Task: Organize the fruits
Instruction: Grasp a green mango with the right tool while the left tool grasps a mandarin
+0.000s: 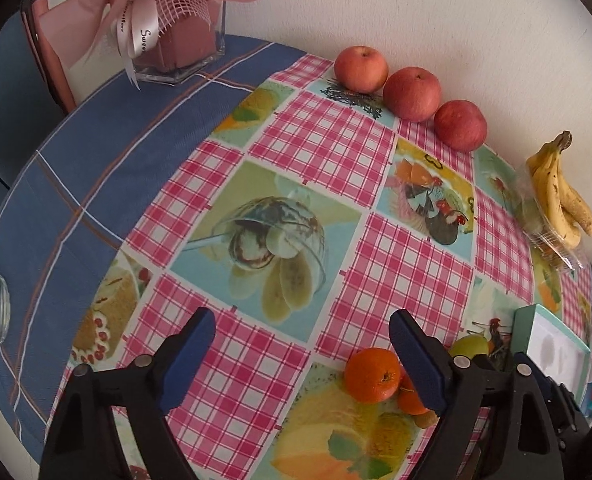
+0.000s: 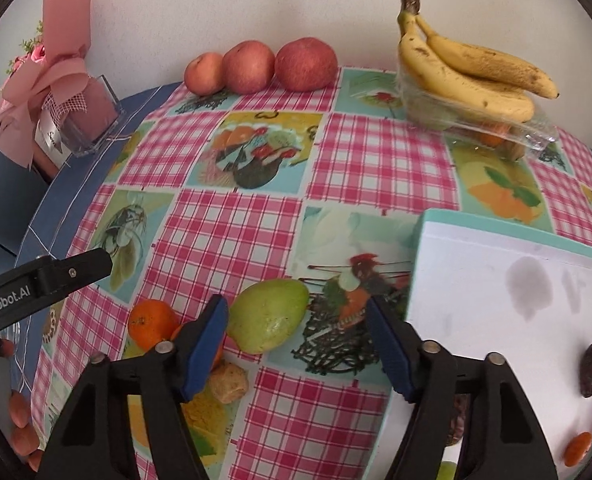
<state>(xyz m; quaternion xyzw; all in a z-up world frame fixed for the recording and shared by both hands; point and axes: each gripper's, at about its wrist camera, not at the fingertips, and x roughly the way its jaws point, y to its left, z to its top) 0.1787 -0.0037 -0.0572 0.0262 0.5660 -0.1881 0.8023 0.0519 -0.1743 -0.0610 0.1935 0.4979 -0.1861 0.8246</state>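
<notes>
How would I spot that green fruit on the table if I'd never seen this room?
Start at the white tray with the teal rim on the checked tablecloth. Just left of it, near the table's front, lies the green fruit. It is the only green piece there, bigger than the oranges beside it.

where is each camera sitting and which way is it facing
Left wrist: on the left gripper, low over the table, facing the wall; its open fingers show, an orange between them, and part of the right gripper at right.
Right wrist: on the right gripper, facing the wall; open fingers frame a green mango, white tray at right; the left gripper's arm and fingertips show at left.
Shared: three apples, bananas, pink bouquet.
</notes>
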